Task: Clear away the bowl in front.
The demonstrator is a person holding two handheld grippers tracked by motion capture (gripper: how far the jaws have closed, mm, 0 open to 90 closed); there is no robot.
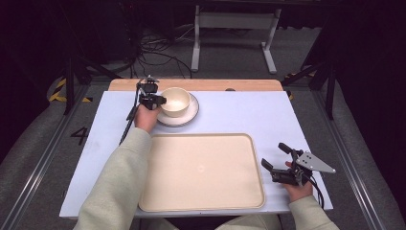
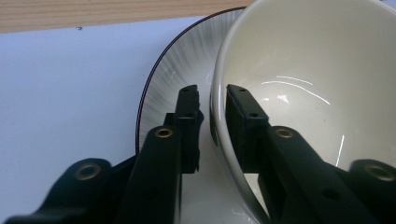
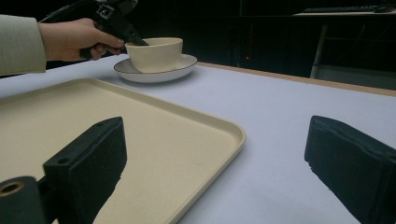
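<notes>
Cream bowl (image 1: 175, 100), glossy, round, upright and empty. Standing on a plate (image 1: 190, 115) near the far edge of the table, just beyond the far left corner of the tray (image 1: 201, 172). Wall of the bowl (image 2: 299, 84) nearest the left edge of the table pinched between two black jaws, one inside, one outside. Plate (image 2: 173, 70) white with fine grey ribbing and a thin dark rim, lying flat under the bowl.

Glossy glazed ceramic bowl (image 2: 299, 70) and plate (image 2: 177, 70); matt plastic tray (image 1: 201, 172); bare wooden table edge (image 1: 201, 85).
</notes>
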